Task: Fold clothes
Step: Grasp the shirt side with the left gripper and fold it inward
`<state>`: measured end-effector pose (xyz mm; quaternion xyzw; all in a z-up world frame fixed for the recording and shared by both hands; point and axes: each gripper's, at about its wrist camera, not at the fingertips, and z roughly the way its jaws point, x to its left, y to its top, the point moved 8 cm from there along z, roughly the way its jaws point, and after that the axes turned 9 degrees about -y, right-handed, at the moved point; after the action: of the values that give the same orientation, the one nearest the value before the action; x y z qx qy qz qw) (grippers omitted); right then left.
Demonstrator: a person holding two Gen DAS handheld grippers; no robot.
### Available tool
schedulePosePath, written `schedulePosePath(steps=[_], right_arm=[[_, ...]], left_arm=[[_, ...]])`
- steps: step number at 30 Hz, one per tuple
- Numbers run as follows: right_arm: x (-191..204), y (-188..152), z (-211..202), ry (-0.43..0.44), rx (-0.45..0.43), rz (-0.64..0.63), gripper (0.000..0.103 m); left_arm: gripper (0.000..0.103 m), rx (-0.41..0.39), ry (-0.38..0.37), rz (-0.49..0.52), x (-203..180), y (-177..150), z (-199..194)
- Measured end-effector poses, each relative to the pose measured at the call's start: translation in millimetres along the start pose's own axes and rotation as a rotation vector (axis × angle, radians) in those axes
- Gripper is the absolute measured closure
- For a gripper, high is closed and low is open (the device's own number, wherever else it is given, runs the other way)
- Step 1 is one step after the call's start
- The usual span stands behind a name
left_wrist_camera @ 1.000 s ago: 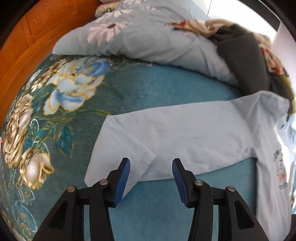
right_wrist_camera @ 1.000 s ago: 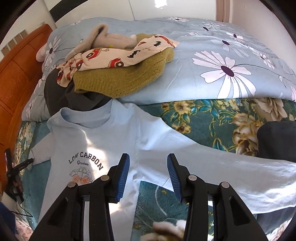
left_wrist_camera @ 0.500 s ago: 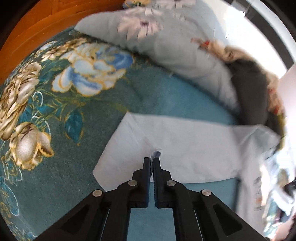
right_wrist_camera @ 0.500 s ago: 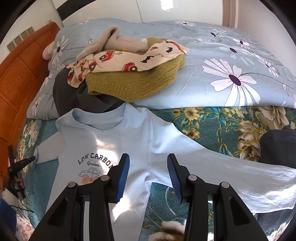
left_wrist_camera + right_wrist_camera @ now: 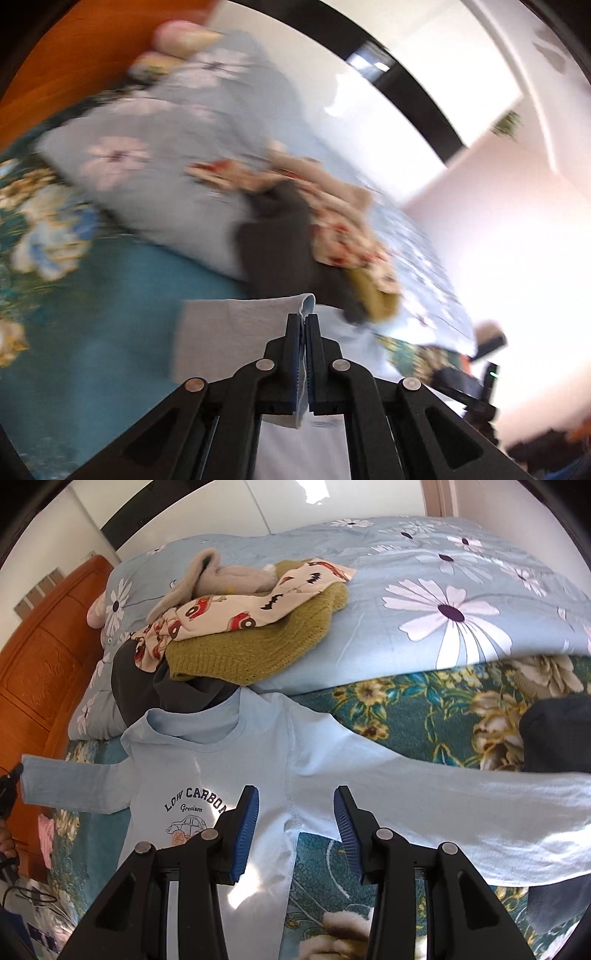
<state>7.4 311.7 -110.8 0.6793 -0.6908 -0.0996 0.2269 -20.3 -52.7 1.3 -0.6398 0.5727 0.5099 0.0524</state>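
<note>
My left gripper (image 5: 304, 321) pinches the pale blue shirt's (image 5: 207, 764) sleeve cuff (image 5: 236, 325) at nine o'clock; my right gripper (image 5: 295, 823) hangs open, empty, over its chest.

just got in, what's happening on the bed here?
A person with a claw in each hand is folding a light blue long-sleeved shirt spread on the teal floral blanket. The left claw is shut on the cuff of one sleeve, which is raised off the blanket. The right claw hangs open over the shirt near the other armpit, holding nothing. A pile of other clothes waits on the flowered duvet behind.
</note>
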Motion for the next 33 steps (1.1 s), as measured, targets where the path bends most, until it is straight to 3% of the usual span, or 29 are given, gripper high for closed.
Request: schedulePosePath(steps=[8,13,18,25,30,31,33], right_arm=[[-21.8,-8.1,2.8,0.034,0.000,0.040,0.060],[-40.2,-16.6,12.7,0.038,0.025,0.085,0.060],[-55.1,-22.4,19.3,0.033,0.044,0.109,0.060],[-63.2,-23.9,27.9,0.035,0.060,0.127,0.060],[-40.6,-19.6,40.6,0.074,0.078,0.094,0.060],[-33.2,-18.6,43.8,0.086,0.083,0.082,0.060],[-19.2,-17.7,50.2,0.108,0.093,0.058,0.060]], left_arm=[[0.100,0.214,-0.140,0.055,-83.1,-41.4,146.3],[0.100,0.297,-0.163,-0.023,-101.7,-77.5,234.2],[0.100,0.391,-0.142,-0.085,-96.5,-111.6,298.4],[0.100,0.479,-0.059,-0.063,-88.8,-144.0,335.4],[0.098,0.520,0.003,-0.110,-62.8,-156.5,346.3],[0.094,0.526,0.001,-0.125,-59.5,-158.3,346.6],[0.074,0.527,-0.023,-0.136,-59.3,-158.5,342.2]])
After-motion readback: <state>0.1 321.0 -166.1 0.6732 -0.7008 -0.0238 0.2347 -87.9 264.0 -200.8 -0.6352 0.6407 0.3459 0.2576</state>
